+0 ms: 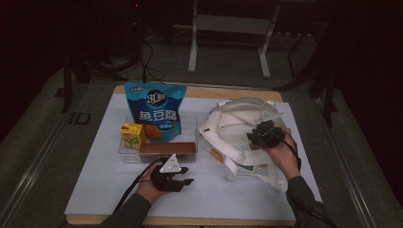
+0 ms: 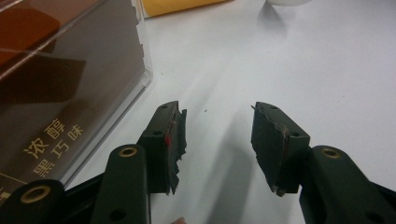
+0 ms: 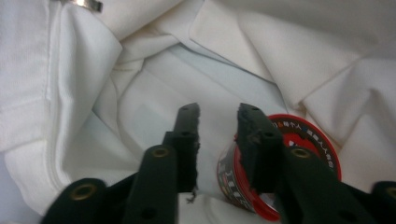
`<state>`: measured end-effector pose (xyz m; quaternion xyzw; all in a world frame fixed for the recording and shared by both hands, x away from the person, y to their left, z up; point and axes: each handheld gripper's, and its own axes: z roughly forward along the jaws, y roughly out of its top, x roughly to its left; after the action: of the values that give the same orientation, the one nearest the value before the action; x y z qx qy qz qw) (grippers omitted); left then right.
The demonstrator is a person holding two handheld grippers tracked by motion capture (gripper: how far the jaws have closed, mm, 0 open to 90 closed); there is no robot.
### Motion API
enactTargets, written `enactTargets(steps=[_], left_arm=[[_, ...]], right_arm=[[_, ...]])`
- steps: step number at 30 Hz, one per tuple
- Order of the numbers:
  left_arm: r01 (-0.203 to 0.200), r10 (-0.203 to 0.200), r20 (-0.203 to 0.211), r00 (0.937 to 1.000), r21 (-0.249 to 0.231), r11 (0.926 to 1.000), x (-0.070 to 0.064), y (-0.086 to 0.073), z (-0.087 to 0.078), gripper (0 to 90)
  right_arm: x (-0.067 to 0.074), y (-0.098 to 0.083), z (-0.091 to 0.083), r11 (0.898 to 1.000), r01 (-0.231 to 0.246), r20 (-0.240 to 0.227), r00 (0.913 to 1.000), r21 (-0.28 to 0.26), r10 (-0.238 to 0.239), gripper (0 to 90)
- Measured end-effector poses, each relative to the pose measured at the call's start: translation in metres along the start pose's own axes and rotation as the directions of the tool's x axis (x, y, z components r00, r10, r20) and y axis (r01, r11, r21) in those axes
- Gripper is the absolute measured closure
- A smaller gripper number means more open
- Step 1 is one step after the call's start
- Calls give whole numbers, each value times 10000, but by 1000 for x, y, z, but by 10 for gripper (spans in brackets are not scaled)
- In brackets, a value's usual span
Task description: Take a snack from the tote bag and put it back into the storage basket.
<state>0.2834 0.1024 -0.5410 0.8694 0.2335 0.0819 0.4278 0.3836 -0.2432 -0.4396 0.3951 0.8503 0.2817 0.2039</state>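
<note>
On the white mat [image 1: 95,180], bag-swallowed red-lidded cup [image 3: 299,140] half behind right gripper [image 3: 218,135] jaws.

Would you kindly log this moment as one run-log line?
left gripper: open, empty, on the table beside the box | right gripper: in the bag, open, by the cup

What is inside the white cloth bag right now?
Inside the white cloth bag lies a red-lidded round tub, on its side, beside the right gripper. Folds of cloth cover anything deeper.

Black grippers with brass-ringed screw holes; dark sleeves [image 1: 304,202].
</note>
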Motion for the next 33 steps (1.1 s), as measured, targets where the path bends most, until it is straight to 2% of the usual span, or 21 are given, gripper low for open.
enactTargets(steps=[6, 10, 12, 18, 23, 33], left_arm=[[1, -1, 2, 10000, 1, 10000, 0, 0, 0, 521], [-3, 3, -1, 10000, -1, 10000, 0, 0, 0, 521], [2, -2, 4, 10000, 1, 10000, 0, 0, 0, 520], [4, -4, 2, 10000, -2, 10000, 0, 0, 0, 520], [6, -6, -2, 10000, -4, 10000, 0, 0, 0, 520], [15, -15, -1, 10000, -11, 10000, 0, 0, 0, 520]], right_arm=[[-2, -4, -1, 9997, 175, -55, 9998, 175, -174, 735], [-4, -6, -2, 9995, 166, 23, 9999, 272, -167, 649], [-6, -8, -2, 9995, 103, -6, 9999, 304, -103, 647], [-11, -14, -6, 9986, 90, 9, 10000, 516, -91, 749], [-14, -20, -10, 9967, 297, 118, 9995, 757, -307, 898], [-21, -30, -8, 9950, 114, 161, 9998, 992, -130, 900]])
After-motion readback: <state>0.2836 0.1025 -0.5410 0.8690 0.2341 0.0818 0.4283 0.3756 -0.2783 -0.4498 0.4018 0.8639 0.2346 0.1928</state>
